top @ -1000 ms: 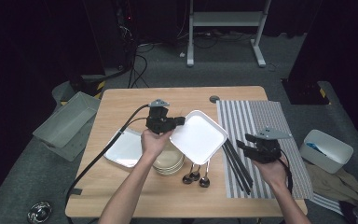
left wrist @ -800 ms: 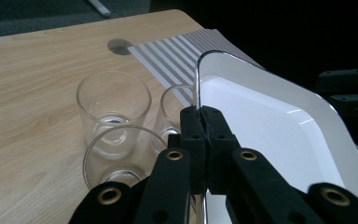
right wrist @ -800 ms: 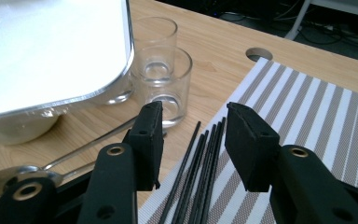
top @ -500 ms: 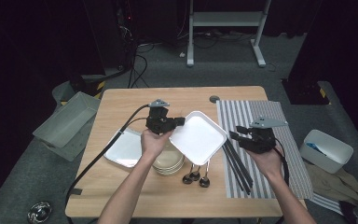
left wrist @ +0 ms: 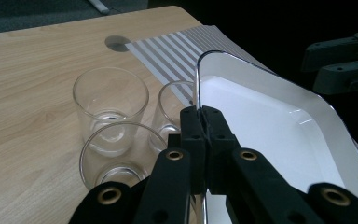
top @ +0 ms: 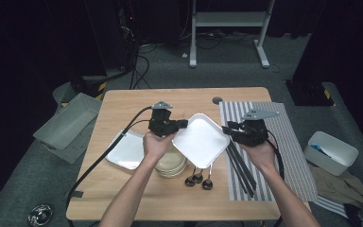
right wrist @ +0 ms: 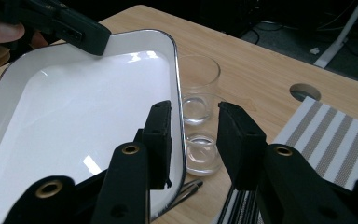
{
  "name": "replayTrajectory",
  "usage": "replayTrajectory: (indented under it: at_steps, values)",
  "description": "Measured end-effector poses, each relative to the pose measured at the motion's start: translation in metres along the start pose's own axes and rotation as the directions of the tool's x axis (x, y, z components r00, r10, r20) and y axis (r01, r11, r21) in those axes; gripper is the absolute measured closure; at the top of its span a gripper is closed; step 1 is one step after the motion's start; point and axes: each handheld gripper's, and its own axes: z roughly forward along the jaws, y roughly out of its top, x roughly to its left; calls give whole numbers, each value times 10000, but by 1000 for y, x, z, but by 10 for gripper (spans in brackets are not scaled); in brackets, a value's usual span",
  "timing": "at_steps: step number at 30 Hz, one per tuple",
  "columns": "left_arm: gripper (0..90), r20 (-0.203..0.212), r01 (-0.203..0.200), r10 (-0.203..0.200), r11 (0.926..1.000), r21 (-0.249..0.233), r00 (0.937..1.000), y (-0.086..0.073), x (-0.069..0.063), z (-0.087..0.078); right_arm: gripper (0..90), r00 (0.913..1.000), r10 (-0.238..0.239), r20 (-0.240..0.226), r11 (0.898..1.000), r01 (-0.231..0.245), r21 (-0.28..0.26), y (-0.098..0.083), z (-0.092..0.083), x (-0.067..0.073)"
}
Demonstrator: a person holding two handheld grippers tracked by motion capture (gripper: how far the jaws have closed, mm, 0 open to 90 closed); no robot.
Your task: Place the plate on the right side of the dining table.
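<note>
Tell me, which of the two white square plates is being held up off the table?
The right-hand white plate, pinched at its rim by the left fingers. The other plate lies flat on the table.

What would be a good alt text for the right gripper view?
The right gripper has its black fingers open around the rim of a white square plate, which the left gripper clamps at the far edge. Two clear glasses stand beside it on the wooden table.
</note>
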Motion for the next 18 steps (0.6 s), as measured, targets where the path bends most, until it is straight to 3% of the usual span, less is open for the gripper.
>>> replayTrajectory:
  at_steps: [10,18]
  values:
    - [886,55,-79,79,10000,5,10000,0,-2,-2,683,9991,80,-421,9999,-74,146,11,25,4]
    - [886,118,-124,123,9999,11,9999,-1,-3,-1,714,9983,-118,-563,9995,134,291,22,37,7]
